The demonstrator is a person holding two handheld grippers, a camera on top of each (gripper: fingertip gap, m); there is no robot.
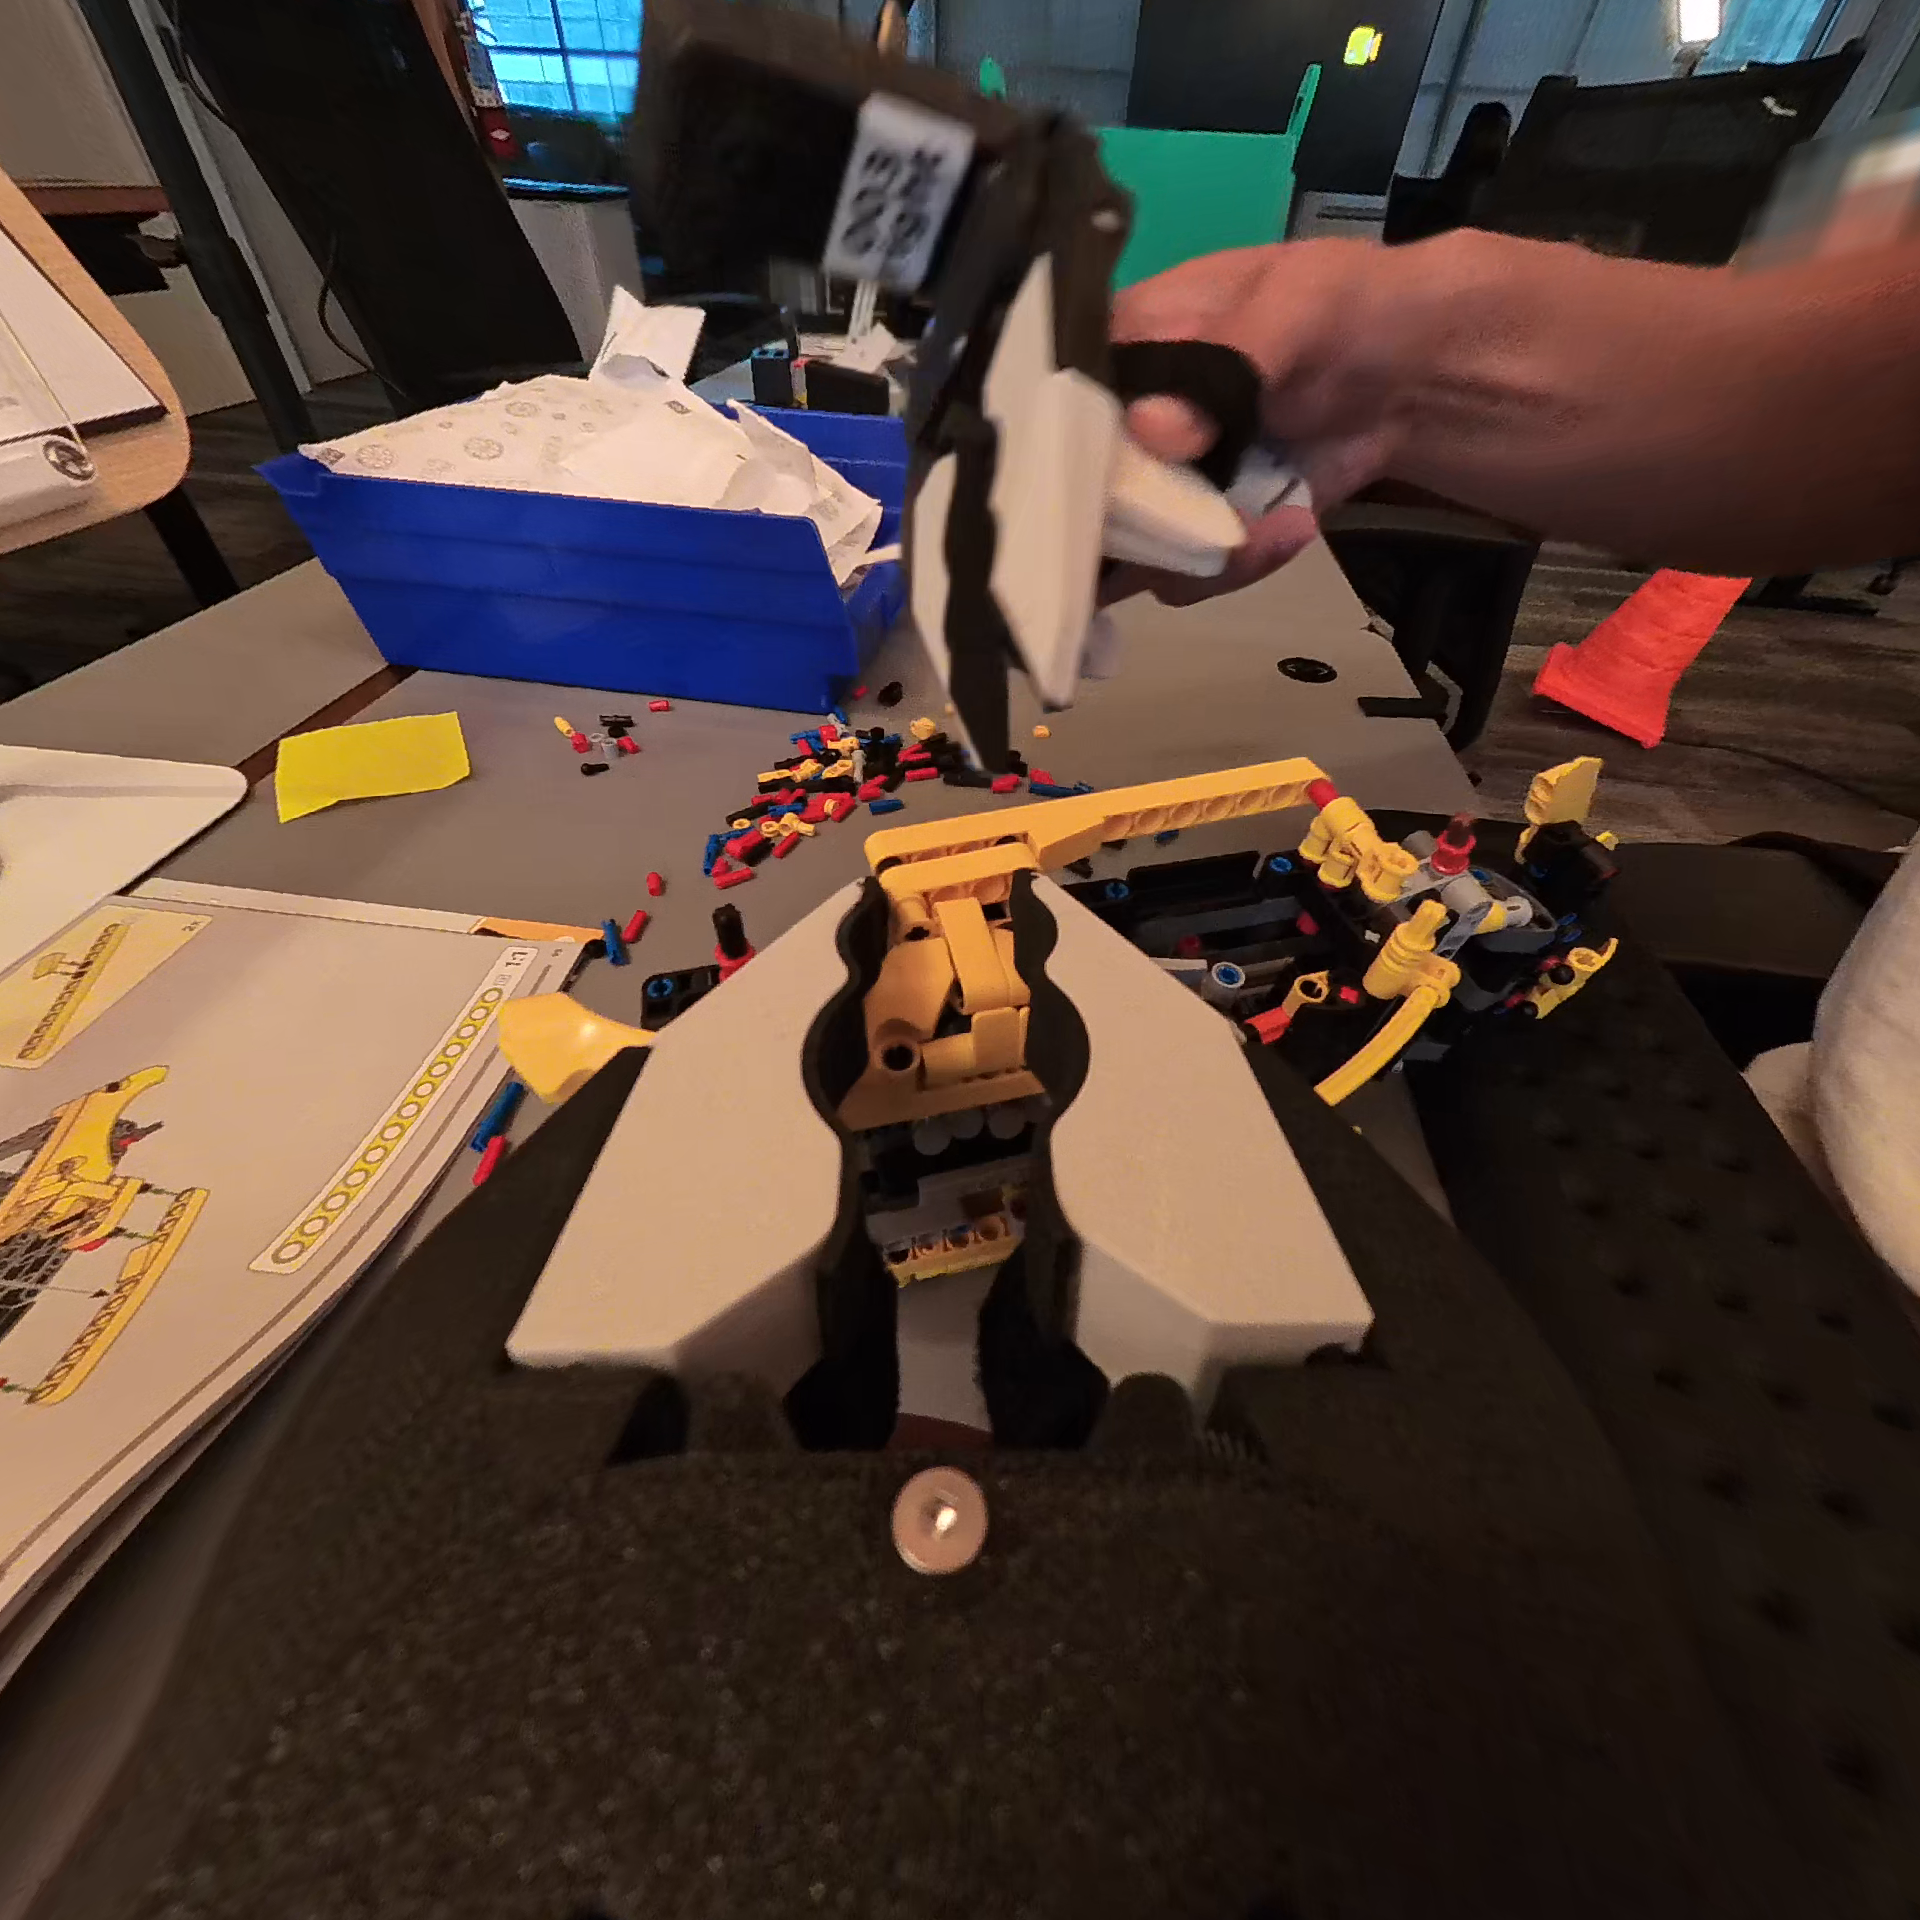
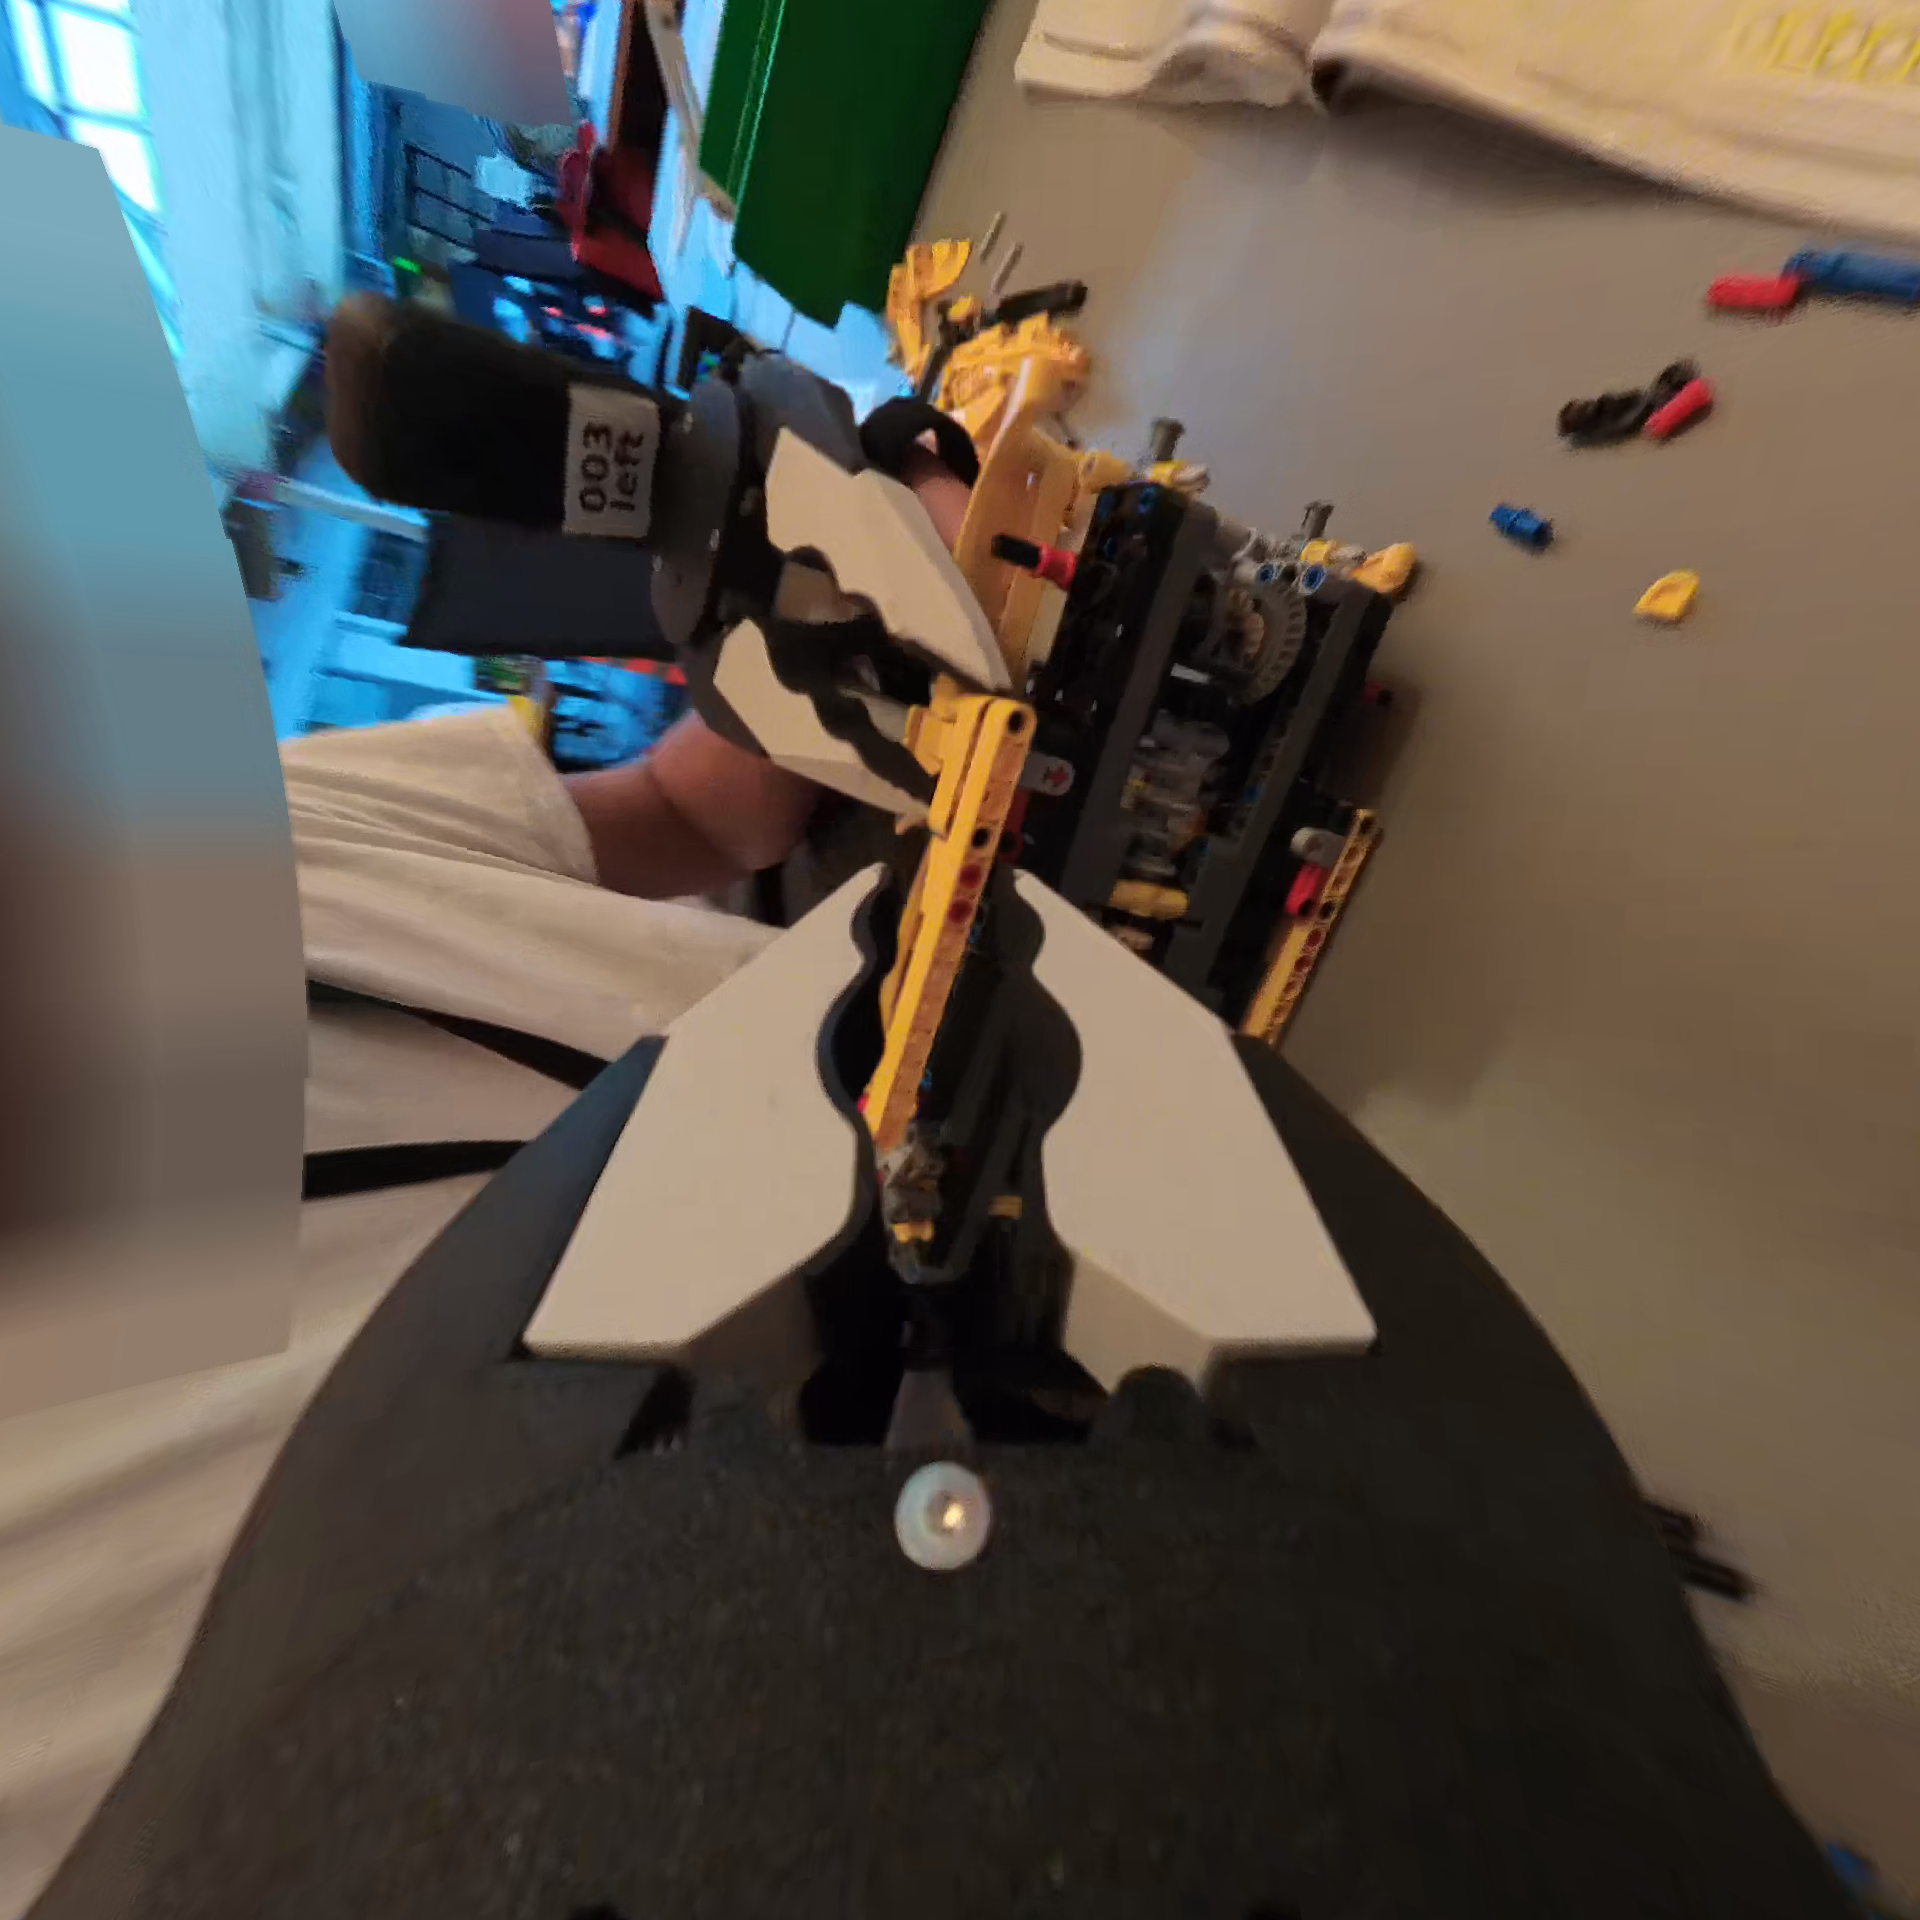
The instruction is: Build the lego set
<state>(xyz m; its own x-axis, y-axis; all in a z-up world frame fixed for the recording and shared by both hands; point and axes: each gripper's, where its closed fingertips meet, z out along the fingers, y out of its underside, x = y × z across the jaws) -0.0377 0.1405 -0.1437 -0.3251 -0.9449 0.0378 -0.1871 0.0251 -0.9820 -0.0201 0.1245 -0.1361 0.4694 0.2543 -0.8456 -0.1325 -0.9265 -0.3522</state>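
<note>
Yellow-and-black lego model (image 1: 1226, 935) – red, blue, black loose pins (image 1: 831, 790) – blue bin (image 1: 582, 592) – grey table (image 1: 468, 831)

Right gripper (image 2: 948, 904) straddles the long yellow beam (image 2: 940, 935) of the black-and-yellow lego model (image 2: 1174, 665), fingers either side. Beyond, the left gripper (image 2: 961, 743) pinches the same beam's top end. Loose pieces (image 2: 1662, 400) scatter the grey table (image 2: 1558, 935).

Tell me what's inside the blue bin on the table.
The blue bin holds crumpled white paper bags that pile above its rim. Whatever lies beneath them cannot be seen, since the paper and the bin's front wall cover it.
</note>
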